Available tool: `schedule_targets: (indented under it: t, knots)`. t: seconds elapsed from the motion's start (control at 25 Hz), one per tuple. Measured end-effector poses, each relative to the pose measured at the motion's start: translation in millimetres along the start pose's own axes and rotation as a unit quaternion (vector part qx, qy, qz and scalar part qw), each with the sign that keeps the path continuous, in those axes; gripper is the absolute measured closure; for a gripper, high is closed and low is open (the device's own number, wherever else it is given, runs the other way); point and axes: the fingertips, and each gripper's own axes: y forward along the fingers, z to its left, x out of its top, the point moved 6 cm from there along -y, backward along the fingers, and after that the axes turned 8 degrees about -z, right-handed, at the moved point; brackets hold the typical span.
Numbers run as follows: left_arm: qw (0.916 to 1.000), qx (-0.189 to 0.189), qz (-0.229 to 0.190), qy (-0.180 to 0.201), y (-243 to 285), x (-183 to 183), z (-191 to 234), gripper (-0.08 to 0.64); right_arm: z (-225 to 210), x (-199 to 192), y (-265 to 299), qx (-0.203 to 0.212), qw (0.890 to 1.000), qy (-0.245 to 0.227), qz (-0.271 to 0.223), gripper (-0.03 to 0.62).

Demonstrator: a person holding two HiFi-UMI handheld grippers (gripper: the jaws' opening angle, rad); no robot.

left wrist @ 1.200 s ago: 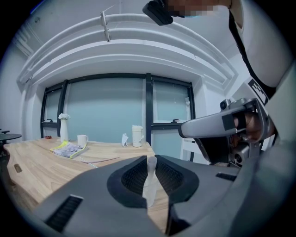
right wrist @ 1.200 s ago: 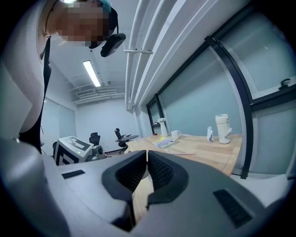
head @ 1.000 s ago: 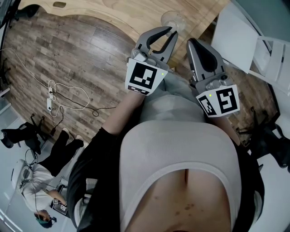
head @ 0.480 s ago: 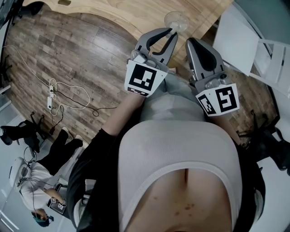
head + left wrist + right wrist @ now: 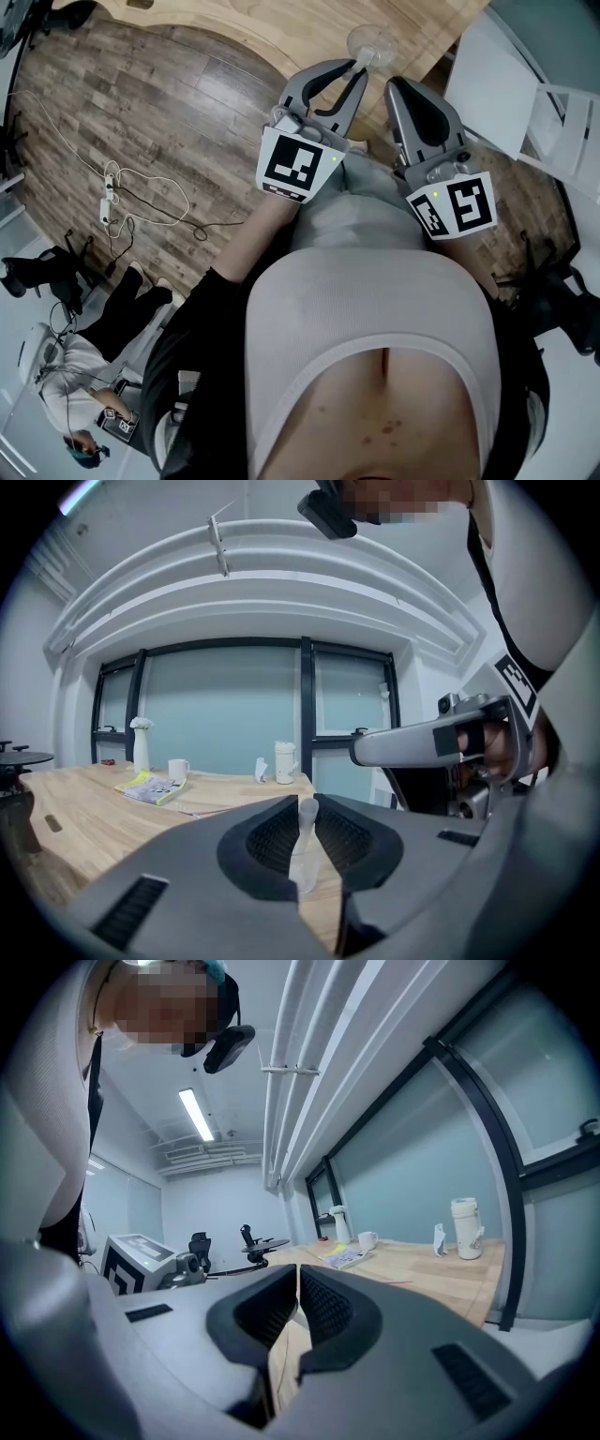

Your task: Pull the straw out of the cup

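The straw (image 5: 307,814) stands in the clear cup (image 5: 369,41), which sits near the edge of the wooden table (image 5: 281,28). Its pale top shows right between the tips of the left tongs (image 5: 354,67). Their jaws are drawn almost together on it, so I judge them to be gripping it (at the very tips, not deep in the pads). The right tongs (image 5: 297,1279) are closed on nothing and hang just beside the left ones, apart from the cup.

To pull well, the lift should follow the straw's own line, straight up and slowly. Nothing steadies the cup and it looks light, so a sideways tug could tip it or drag it off the near edge. The free right tongs could brace the cup's wall if it starts to rise with the straw.

Farther along the table, well apart from the cup, are a white vase (image 5: 141,747), a mug (image 5: 177,770), a magazine (image 5: 150,787) and a white flask (image 5: 285,761). None of them obstructs the lift. On the floor below lies a power strip (image 5: 103,208) with its cable.
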Motion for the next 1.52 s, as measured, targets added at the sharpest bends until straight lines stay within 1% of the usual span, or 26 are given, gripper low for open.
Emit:
schedule_targets:
  t: [0.84,1.32,1.52]
  knots:
    - [0.9999,0.006,-0.013,0.000,-14.6,9.2,8.5,0.505,12.1,9.9,8.6,0.007,1.000,-0.013,-0.011,0.560]
    - [0.9998,0.006,-0.018,0.006,-18.5,14.9,12.5,0.506,15.1,14.1,13.9,0.011,1.000,-0.018,-0.018,0.560]
    - [0.9997,0.011,-0.019,0.009,-17.4,17.8,17.9,0.506,13.1,15.2,17.6,0.011,1.000,-0.020,-0.020,0.559]
